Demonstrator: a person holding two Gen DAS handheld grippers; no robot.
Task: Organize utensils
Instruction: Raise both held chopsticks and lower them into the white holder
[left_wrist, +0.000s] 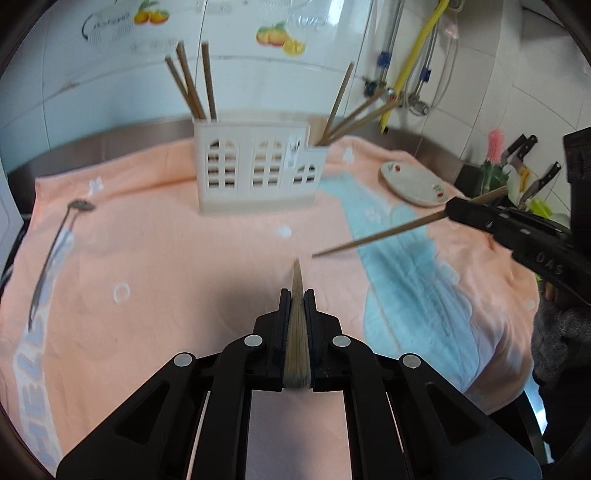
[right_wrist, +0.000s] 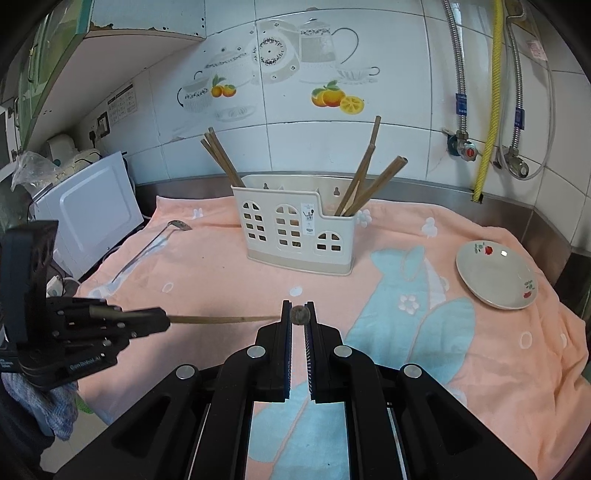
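Observation:
My left gripper (left_wrist: 297, 291) is shut on a wooden chopstick (left_wrist: 296, 273) that runs forward between its fingers, lifted off the pink towel (left_wrist: 184, 258). My right gripper (left_wrist: 452, 211) comes in from the right, shut on a second chopstick (left_wrist: 376, 234) whose tip points left, close to the first one's tip. In the right wrist view the right gripper (right_wrist: 299, 304) pinches its chopstick (right_wrist: 300, 314) end-on, and the left gripper (right_wrist: 164, 320) holds its stick (right_wrist: 221, 318) level. The white utensil holder (left_wrist: 255, 166) (right_wrist: 295, 229) stands behind, with chopsticks in both end compartments.
A metal spoon (left_wrist: 55, 251) (right_wrist: 147, 247) lies on the towel at the left. A flowered plate (left_wrist: 413, 182) (right_wrist: 495, 275) sits at the right. A white appliance (right_wrist: 92, 221) stands at the left edge, with knives (left_wrist: 535, 181) at the far right and a tiled wall with pipes behind.

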